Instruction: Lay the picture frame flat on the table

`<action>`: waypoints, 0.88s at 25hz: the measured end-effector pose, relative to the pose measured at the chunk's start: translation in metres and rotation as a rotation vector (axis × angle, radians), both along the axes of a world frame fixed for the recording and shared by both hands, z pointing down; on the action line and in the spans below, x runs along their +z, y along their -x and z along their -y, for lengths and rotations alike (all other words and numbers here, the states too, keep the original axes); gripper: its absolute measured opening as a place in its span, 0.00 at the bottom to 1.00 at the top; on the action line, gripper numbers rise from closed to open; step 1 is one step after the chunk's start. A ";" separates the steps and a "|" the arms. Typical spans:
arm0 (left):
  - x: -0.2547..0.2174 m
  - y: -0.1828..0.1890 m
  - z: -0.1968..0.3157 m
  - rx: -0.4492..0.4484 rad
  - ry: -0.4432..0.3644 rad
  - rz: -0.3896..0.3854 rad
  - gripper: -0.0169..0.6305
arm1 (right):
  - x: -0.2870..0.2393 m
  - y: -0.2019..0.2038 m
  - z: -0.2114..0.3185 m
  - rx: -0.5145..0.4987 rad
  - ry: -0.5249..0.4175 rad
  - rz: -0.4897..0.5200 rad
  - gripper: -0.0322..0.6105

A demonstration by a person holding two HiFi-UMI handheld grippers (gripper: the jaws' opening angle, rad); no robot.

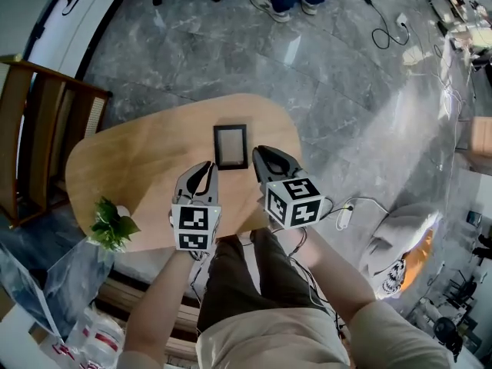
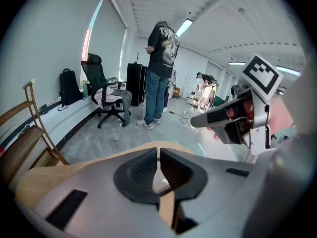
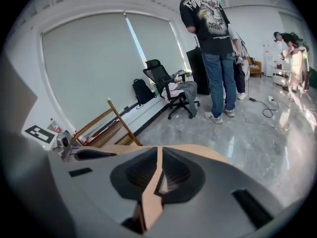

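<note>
Picture frame [image 1: 231,146] flat on table [image 1: 138,160]; L gripper [image 1: 204,169], R gripper [image 1: 266,155] tilted down, jaws clenched.

Left gripper [image 1: 206,167]: grey moulded shell. White cube [image 1: 194,227] with black square markers at its near end.
Right gripper [image 1: 257,156]: same grey shell and marked cube.
Fingers [image 2: 140,168]: dark, with ribbed inner faces, set in a smooth grey housing with slot-shaped recesses.
Clothing: dark brown trousers [image 1: 234,283], beige top [image 1: 307,337].

closed empty left gripper [image 2: 159,151] over table [image 2: 55,172]
</note>
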State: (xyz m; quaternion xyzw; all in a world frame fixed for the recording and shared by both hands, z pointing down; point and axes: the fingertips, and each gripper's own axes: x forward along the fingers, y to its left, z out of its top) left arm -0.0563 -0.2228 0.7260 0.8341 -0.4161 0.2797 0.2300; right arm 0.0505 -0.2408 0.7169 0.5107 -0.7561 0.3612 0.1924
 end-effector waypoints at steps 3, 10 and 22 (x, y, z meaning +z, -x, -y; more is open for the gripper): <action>-0.054 0.003 -0.004 -0.033 -0.066 -0.016 0.06 | -0.051 0.004 -0.006 -0.012 -0.043 0.023 0.08; -0.185 0.018 -0.013 -0.116 -0.242 -0.102 0.05 | -0.174 0.020 -0.025 -0.106 -0.197 0.025 0.07; -0.365 0.041 -0.060 -0.134 -0.466 -0.120 0.05 | -0.355 0.040 -0.081 -0.227 -0.428 0.059 0.07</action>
